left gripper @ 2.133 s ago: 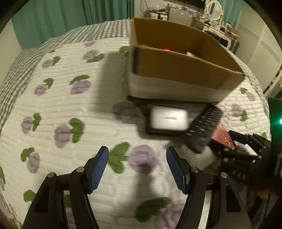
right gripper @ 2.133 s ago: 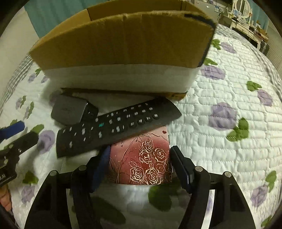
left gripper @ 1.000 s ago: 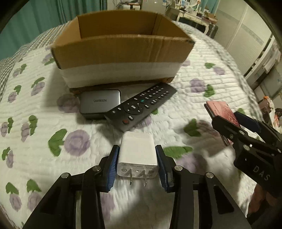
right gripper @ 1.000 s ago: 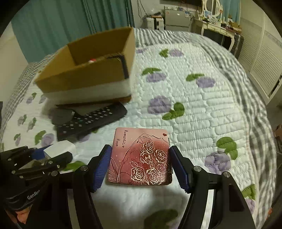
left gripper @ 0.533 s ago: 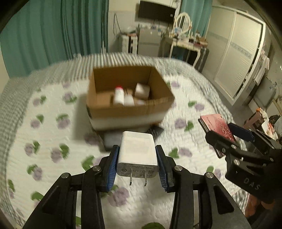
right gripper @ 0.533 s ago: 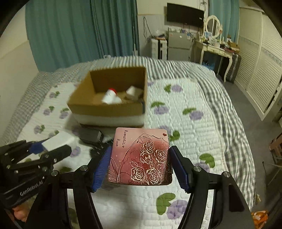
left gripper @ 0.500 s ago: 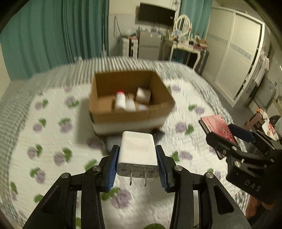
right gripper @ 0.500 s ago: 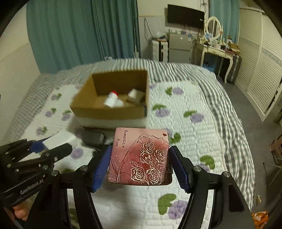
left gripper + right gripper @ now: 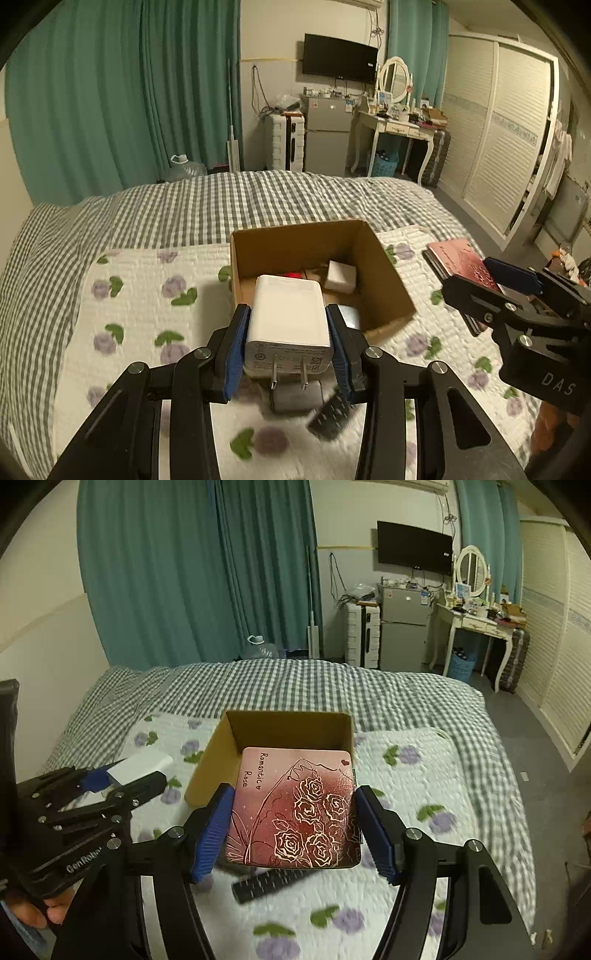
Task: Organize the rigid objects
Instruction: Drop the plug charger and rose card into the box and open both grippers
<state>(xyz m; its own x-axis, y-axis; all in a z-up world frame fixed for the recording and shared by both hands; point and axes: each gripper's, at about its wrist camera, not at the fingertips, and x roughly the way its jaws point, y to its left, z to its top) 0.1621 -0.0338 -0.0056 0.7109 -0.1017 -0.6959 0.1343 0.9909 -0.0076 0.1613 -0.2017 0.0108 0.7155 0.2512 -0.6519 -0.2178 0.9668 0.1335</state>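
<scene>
My left gripper (image 9: 288, 347) is shut on a white plug charger (image 9: 288, 317), prongs toward the camera, held above the near side of the open cardboard box (image 9: 384, 266). My right gripper (image 9: 293, 827) is shut on a flat pink rose-printed tin (image 9: 295, 805), held above the same box (image 9: 210, 760). The tin also shows in the left wrist view (image 9: 461, 262), and the charger in the right wrist view (image 9: 140, 766). Inside the box lie a white block (image 9: 341, 276) and a red-capped item (image 9: 293, 275). A grey charger (image 9: 295, 397) and a black remote (image 9: 330, 411) lie on the quilt below.
The box stands on a white quilt with purple flowers (image 9: 140, 314) over a grey checked bedspread (image 9: 184, 210). Teal curtains, a small fridge (image 9: 327, 136), a dressing table (image 9: 399, 125) and a wardrobe stand beyond the bed. The remote also shows under the tin (image 9: 273, 882).
Both grippers have risen with the charger and the tin and now look down on the box from higher up. The box interior has come into view.
</scene>
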